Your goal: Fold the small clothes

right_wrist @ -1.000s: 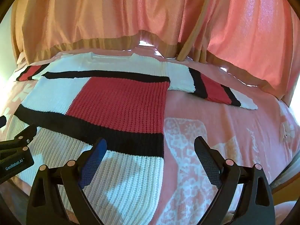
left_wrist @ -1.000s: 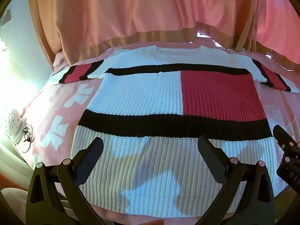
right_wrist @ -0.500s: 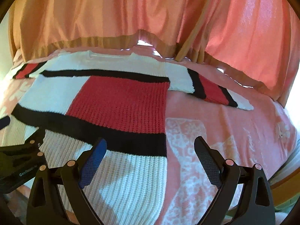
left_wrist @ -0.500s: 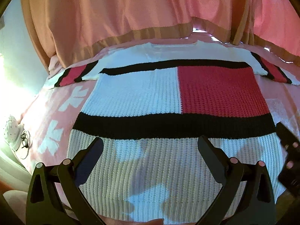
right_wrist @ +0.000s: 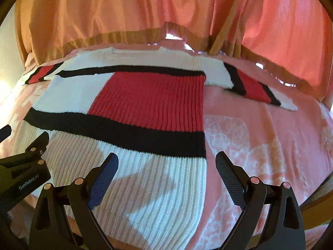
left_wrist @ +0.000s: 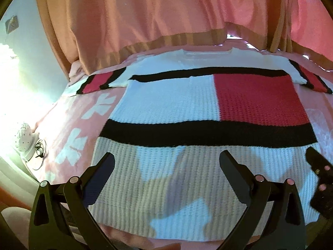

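Note:
A knitted sweater in white, red and black blocks lies flat on a pink bedspread, neck at the far side, both sleeves spread out. My left gripper is open and empty, hovering over the white hem band near the sweater's left half. My right gripper is open and empty over the hem's right corner, where the sweater meets the bedspread. The right sleeve lies out to the far right. Each gripper shows at the edge of the other's view.
Orange-pink curtains hang along the bed's far edge. A small white dotted object with a cable sits off the bed's left side. The bed's near edge runs just below the hem.
Both grippers have moved forward and slightly down toward the hem; the sweater looks larger and closer. The sweater itself has not moved.

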Demonstrator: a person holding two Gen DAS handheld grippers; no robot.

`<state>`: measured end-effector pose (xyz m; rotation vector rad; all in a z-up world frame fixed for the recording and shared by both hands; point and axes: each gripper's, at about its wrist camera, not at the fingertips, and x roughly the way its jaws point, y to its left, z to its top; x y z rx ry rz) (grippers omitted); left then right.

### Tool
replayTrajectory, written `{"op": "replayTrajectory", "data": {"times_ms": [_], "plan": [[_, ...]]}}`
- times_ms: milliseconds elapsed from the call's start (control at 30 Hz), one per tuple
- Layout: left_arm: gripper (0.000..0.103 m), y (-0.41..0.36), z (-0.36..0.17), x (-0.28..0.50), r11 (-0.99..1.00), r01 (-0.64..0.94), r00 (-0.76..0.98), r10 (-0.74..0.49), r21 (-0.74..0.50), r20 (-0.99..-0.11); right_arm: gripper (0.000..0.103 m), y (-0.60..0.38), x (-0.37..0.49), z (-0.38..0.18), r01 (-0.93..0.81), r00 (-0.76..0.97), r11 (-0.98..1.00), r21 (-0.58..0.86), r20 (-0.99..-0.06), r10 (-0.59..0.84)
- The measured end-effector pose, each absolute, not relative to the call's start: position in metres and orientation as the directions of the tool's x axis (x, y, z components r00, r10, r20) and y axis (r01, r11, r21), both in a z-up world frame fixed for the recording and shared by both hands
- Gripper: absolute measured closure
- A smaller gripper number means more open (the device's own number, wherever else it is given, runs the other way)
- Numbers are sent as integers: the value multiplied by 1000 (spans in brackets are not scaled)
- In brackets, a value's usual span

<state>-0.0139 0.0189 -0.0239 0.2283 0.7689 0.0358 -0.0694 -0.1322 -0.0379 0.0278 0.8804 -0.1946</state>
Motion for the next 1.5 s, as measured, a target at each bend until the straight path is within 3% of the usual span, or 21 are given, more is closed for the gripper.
{"op": "replayTrajectory", "data": {"times_ms": [133,233,1500], "plan": [[5,26,-28,-11,979,36,714,115,201,-690,10,-125,-68,-37,172,642,979,-110,-741,-196],[5,25,-33,-10,980,44,700,109,194,-706,10,-128,-65,-41,180,617,983,-31,-775,-137],[5,12,-25,-13,984,70,704,70,166,-707,10,-129,-74,-40,212,618,974,-74,-762,-192]]}}
